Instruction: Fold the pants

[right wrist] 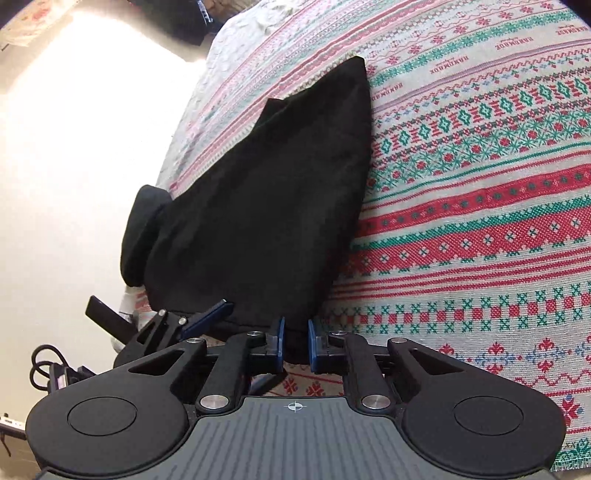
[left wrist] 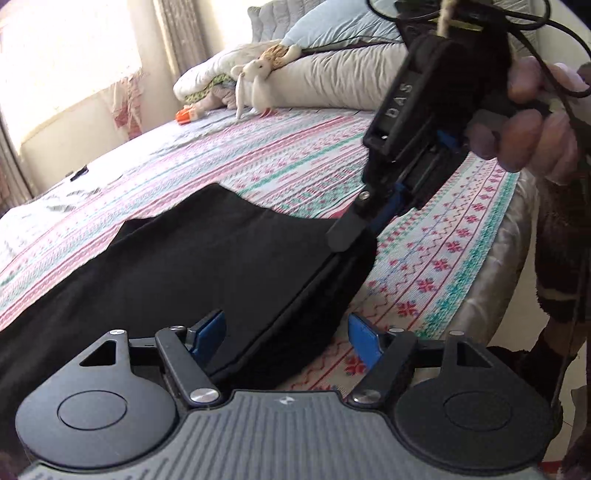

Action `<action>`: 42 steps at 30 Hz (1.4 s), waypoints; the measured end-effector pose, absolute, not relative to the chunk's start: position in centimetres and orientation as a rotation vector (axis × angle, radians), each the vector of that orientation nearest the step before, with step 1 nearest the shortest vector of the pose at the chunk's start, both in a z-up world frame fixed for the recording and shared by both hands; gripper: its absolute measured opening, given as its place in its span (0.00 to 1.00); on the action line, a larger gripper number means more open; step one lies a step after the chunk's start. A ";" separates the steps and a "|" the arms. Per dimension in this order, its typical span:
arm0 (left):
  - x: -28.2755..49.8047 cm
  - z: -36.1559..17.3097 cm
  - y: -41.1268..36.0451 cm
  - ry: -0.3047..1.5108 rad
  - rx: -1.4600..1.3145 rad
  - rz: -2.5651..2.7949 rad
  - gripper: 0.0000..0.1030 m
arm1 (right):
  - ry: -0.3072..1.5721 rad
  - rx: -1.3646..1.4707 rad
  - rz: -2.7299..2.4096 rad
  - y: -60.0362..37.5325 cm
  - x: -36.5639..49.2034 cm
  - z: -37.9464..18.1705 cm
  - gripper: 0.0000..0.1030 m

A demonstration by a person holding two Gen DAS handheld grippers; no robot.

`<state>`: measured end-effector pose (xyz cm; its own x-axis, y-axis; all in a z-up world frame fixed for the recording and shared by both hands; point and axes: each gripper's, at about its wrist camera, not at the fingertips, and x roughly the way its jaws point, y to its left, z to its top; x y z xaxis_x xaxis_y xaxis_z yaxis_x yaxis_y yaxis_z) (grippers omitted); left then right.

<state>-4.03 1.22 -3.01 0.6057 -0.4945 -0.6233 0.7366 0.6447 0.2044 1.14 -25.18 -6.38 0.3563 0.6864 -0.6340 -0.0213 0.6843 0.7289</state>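
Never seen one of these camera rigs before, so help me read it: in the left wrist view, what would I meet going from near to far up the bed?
left gripper → black pants → patterned bedspread → plush rabbit → pillows

Left gripper [left wrist: 286,332] spread wide; right gripper [right wrist: 295,341] narrowly parted.

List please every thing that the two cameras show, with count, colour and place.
pants: one, black, folded on the bedspread near the bed edge
bedspread: one, red, green and white pattern, covers the bed
stuffed rabbit: one, white, far end of the bed
pillows: several, pale, far end of the bed
curtain: one, beige, beside the window
left gripper: one, black with blue pads, open over the pants edge
right gripper: one, black with blue pads, at the pants edge
hand: one, holds the right gripper
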 end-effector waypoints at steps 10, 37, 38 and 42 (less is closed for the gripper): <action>-3.1 -4.5 -5.0 0.516 0.574 -0.674 0.62 | 1.109 0.719 0.542 -25.1 2.3 -5.3 0.13; -4.8 -5.2 -4.8 0.594 0.360 -0.372 0.28 | 0.961 0.821 0.351 -25.9 17.6 -9.9 0.38; -5.0 -5.1 -4.8 0.599 0.350 -0.362 0.28 | 0.953 0.824 0.343 -26.0 17.9 -10.0 0.35; -4.9 -4.6 -5.2 0.610 0.314 -0.326 0.27 | 0.943 0.914 0.315 -27.0 19.1 -11.1 0.07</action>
<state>-4.92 -5.19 -4.57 0.7724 -0.2041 -0.6015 0.3864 0.9026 0.1898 19.08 -27.02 -11.06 0.5766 0.5967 -0.5581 0.1417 0.5997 0.7876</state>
